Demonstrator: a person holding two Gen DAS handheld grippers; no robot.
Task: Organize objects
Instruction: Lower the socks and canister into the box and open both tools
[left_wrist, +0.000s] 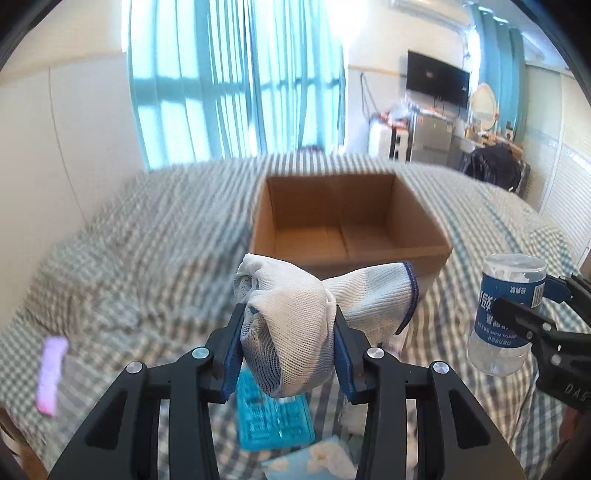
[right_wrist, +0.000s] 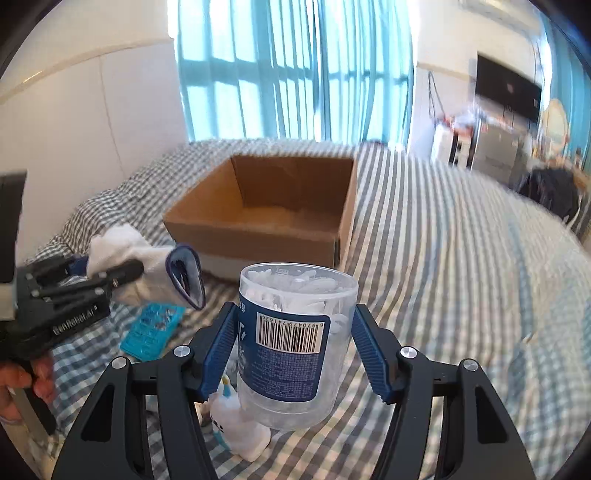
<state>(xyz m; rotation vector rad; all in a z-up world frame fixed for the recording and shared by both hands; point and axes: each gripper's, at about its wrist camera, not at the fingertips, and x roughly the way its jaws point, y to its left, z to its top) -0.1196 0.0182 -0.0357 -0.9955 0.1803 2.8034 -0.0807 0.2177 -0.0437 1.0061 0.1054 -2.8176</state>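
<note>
My left gripper (left_wrist: 290, 332) is shut on a white knit glove (left_wrist: 295, 325) with a blue cuff and holds it above the bed; the glove also shows in the right wrist view (right_wrist: 147, 258). My right gripper (right_wrist: 293, 339) is shut on a clear plastic jar (right_wrist: 295, 339) with a blue label, full of small white pieces, and holds it in the air; the jar also shows in the left wrist view (left_wrist: 508, 314). An open, empty cardboard box (left_wrist: 351, 221) stands on the bed ahead of both grippers, and shows in the right wrist view (right_wrist: 266, 206) too.
The bed has a grey checked cover (right_wrist: 443, 258). On it lie a teal packet (left_wrist: 273, 417), a pink item (left_wrist: 51, 373) at the left, a tissue pack (left_wrist: 314, 461) and a small white figurine (right_wrist: 236, 424). A wall is at the left.
</note>
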